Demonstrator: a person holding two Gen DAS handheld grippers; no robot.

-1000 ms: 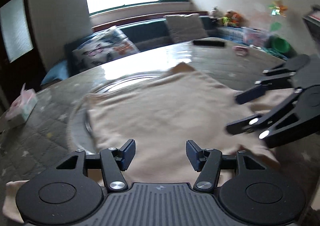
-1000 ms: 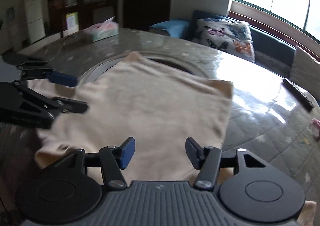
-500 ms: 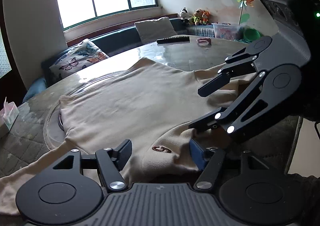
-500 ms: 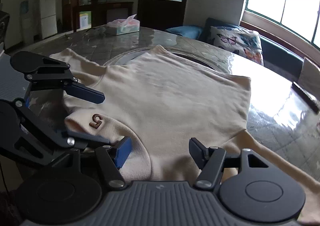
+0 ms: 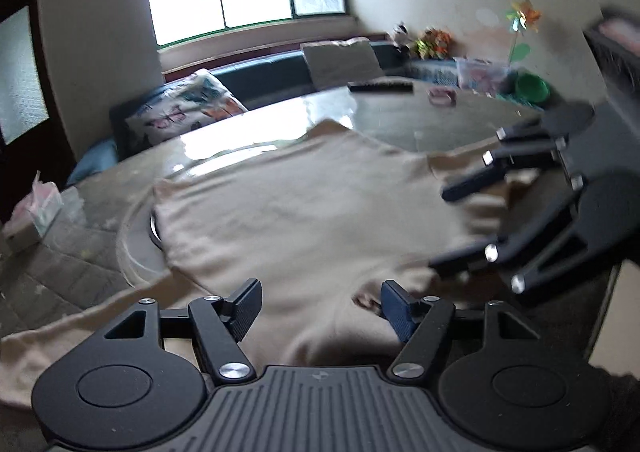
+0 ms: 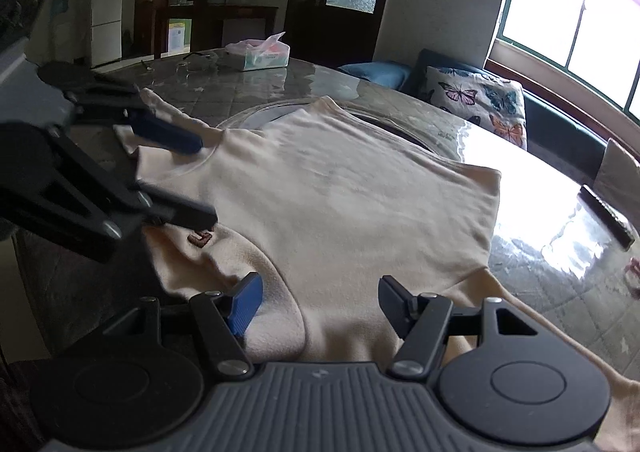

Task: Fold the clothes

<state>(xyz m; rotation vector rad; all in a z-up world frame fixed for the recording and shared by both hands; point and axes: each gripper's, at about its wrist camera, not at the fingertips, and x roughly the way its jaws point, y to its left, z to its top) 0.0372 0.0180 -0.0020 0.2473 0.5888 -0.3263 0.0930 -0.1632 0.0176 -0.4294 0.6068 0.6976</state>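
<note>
A cream long-sleeved top (image 5: 304, 212) lies spread flat on the round table, back side up; it also shows in the right wrist view (image 6: 344, 204). Near its collar a small brown mark (image 6: 199, 238) shows. My left gripper (image 5: 320, 302) is open and empty, low over the collar edge nearest me. My right gripper (image 6: 320, 300) is open and empty over the same edge, beside a sleeve (image 6: 560, 340). Each gripper shows in the other's view: the right one (image 5: 448, 228) and the left one (image 6: 200, 180), both with jaws apart.
The table (image 5: 420, 124) has a glass turntable (image 6: 256, 116) under the top. A tissue box (image 6: 260, 54) stands at the table's far left. A black remote (image 5: 380, 86) and a small pink thing (image 5: 442, 97) lie at the far side. A sofa with cushions (image 5: 180, 112) stands behind.
Both grippers have drawn back and risen a little from the collar edge. They stay open. The top lies as before.
</note>
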